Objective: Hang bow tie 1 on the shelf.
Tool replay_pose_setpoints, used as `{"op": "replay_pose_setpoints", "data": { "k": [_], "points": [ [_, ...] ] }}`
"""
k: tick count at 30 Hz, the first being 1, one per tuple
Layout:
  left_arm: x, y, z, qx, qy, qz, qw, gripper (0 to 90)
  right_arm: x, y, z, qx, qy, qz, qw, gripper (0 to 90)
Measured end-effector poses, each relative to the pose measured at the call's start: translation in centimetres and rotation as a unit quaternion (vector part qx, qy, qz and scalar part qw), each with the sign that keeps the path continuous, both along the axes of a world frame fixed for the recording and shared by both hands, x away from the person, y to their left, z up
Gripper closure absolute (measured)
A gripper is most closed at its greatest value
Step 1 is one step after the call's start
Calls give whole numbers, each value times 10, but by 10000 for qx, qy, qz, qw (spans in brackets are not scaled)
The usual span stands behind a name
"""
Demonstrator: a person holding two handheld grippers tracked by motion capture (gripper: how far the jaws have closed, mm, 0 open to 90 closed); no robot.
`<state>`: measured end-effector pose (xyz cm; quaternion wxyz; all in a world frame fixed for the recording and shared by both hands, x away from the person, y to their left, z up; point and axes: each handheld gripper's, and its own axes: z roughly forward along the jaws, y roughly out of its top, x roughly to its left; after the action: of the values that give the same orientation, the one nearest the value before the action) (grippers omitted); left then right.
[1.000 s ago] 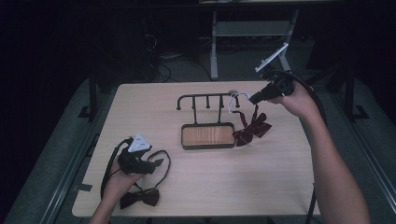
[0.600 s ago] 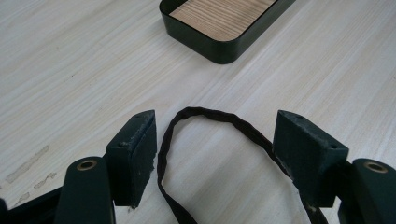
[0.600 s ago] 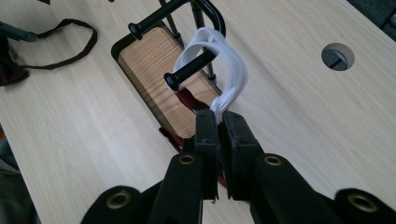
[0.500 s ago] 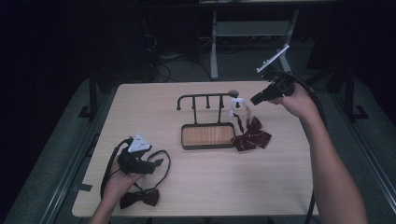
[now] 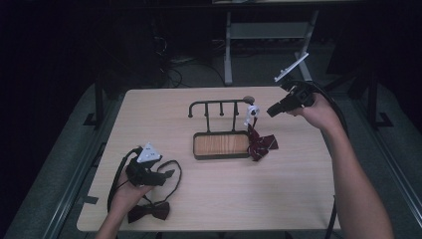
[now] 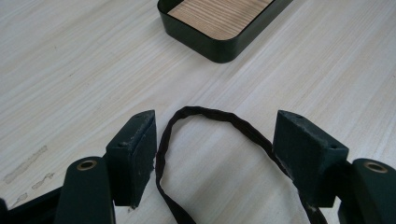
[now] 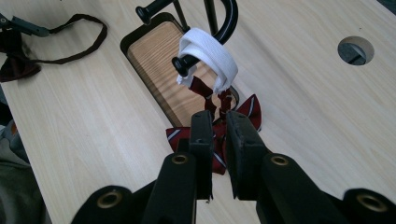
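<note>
Two bow ties on the table, one rack, two grippers. Nearest the person, the dark bow tie (image 5: 149, 211) lies at the table's front edge, just below the left gripper (image 5: 168, 175). The left gripper view shows what the high view can't: its jaws stand wide apart around the dark strap (image 6: 205, 116) loop without touching it. Further out sits the rack (image 5: 221, 144), a wood-floored tray with a hook rail. The red striped bow tie (image 5: 262, 144) hangs at the rack's right end by its white band (image 7: 210, 53), looped over the end hook. The right gripper (image 7: 218, 135) hovers above it, jaws nearly together, nothing clearly between them.
</note>
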<state>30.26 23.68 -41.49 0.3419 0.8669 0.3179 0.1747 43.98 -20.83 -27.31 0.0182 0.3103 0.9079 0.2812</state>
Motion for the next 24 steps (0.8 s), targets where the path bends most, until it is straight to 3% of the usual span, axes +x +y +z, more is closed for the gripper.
{"op": "replay_pose_setpoints", "data": {
  "k": [24],
  "points": [
    [0, 0, -1, -18, 14, 10, 10000, 311, -13, -9, -31, 228, 196, 40, 9995, 695]
  ]
}}
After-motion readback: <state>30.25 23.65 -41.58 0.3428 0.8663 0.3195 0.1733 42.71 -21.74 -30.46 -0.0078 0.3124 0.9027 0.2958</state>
